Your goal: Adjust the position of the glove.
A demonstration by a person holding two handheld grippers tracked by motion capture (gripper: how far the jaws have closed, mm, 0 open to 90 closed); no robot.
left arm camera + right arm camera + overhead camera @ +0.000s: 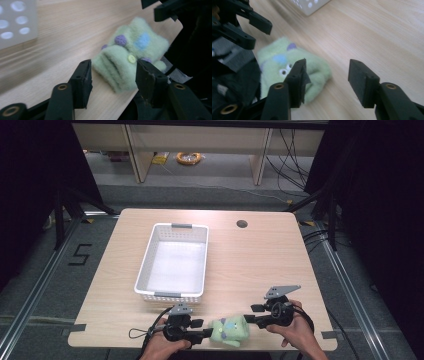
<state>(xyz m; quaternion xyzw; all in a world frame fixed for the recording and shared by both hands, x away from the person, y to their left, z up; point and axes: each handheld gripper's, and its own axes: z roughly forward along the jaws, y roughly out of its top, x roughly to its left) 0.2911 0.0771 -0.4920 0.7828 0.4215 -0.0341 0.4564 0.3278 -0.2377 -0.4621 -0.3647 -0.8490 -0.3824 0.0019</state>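
Progress looks near zero, judging by the layout: the white perforated basket (pixel 172 262), left of centre on the wooden table (pixel 260 265), holds nothing, and the green plush toy (pixel 229 330) lies on the tabletop at the near edge, between the two grippers, well short of the basket. Left gripper (pixel 206 334) sits just left of the toy, jaws parted; in the left gripper view the toy (pixel 130 58) lies between the jaws, close to or brushing the right-hand one, and I see no squeeze on the fabric, so I read it as open, not gripping. Toy details from that view: pale green fleece, purple pom-pom dots, a blue patch, a yellow button. Right gripper (pixel 248 314) is just right of the toy, jaws also apart; in the right gripper view the toy (pixel 287 67) sits behind its left-hand jaw and off to that side, the gap between the jaws shows bare table, nothing held. Googly eyes show there too. Left to do, as I judge it: get a real hold on the toy, lift it, carry it forward and to the left, drop it in the basket. Writing: none readable on toy, basket or grippers; a black "5"-shaped tape mark (pixel 80 254) lies on the floor left of the table.
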